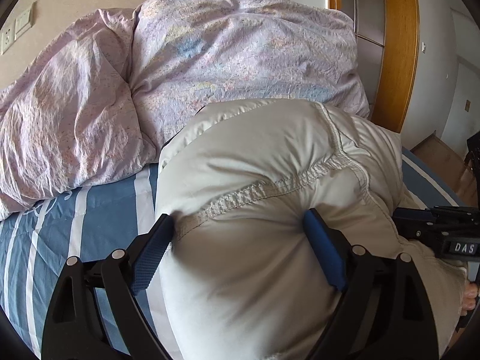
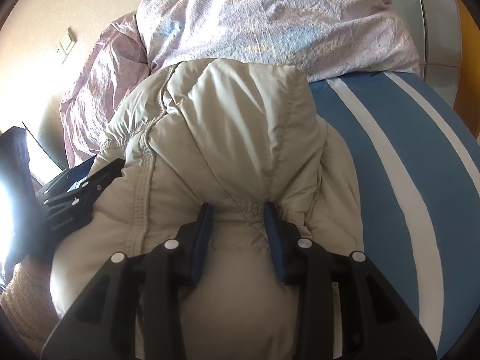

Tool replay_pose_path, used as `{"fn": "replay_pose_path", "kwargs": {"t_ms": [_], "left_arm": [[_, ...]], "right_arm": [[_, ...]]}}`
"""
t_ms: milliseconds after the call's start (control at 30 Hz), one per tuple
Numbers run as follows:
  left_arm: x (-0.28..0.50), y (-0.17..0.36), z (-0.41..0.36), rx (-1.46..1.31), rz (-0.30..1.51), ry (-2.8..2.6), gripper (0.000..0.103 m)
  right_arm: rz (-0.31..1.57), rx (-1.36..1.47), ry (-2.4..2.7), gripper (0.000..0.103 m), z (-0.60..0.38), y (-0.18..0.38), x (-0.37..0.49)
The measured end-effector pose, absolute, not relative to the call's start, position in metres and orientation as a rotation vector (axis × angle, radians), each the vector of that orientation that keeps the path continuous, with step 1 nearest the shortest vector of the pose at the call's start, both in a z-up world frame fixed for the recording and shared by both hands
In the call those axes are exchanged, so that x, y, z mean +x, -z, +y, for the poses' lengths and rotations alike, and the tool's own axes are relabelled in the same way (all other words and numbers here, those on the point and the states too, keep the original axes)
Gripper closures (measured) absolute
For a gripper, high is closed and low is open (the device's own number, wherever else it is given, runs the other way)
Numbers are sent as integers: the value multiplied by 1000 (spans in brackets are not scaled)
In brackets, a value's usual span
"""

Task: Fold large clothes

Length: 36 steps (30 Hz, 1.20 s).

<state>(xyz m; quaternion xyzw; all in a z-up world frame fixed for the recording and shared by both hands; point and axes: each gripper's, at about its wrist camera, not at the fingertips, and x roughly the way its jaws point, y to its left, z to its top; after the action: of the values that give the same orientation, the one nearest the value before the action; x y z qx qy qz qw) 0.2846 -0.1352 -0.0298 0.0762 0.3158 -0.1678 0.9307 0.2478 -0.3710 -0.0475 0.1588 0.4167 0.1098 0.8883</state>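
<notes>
- Nearest to us in the left wrist view, the left gripper (image 1: 238,231) has its jaws spread wide around a thick bulge of the beige puffer jacket (image 1: 270,180). Both blue pads (image 1: 150,258) press into the padding and dent it, so we read this as a wide grip on the jacket.
- In the right wrist view, the right gripper (image 2: 238,217) has its jaws set much narrower, on a gathered fold of the same jacket (image 2: 240,126). The fabric bunches and creases between the blue pads, which press against it on both sides, so the fold is held.
- Each gripper shows in the other's view: the right one at the far right edge of the left view, touching the jacket's side, and the left one at the left edge of the right view, also against the jacket.
- A hand (image 1: 469,295) with a beige sleeve shows at the right edge of the left view, just below the right gripper.
- The jacket lies bundled on the bed, on a blue sheet with white stripes (image 1: 75,225), with its stitched seams running across the top.
- Just beyond the jacket and touching its far edge, a crumpled pink floral duvet (image 1: 225,60) is heaped across the bed.
- Farthest away, we see a beige wall with a switch plate (image 1: 22,22) and a wooden door frame (image 1: 399,60).
</notes>
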Motion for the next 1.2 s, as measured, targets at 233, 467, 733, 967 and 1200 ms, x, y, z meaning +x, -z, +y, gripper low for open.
{"fn": "replay_pose_path", "kwargs": {"t_ms": [233,467,733,967,1200], "left_arm": [[279,6,-69,-112,746,430,14],[298,19,-25,-356,894,543,13],[310,48,-33,-483,999,664,8],[317,67,-36,-575,1050,718,1],[321,78,-39,-626,1066,747,1]], "right_arm": [[850,221,-72,2,-380,-5,230],[1031,610,-209,2,-441,28,261],[1138,807,-338,2,-456,69,286],[1212,791,-426,2,-439,86,301],[1252,726,-493,2,-428,91,314]]}}
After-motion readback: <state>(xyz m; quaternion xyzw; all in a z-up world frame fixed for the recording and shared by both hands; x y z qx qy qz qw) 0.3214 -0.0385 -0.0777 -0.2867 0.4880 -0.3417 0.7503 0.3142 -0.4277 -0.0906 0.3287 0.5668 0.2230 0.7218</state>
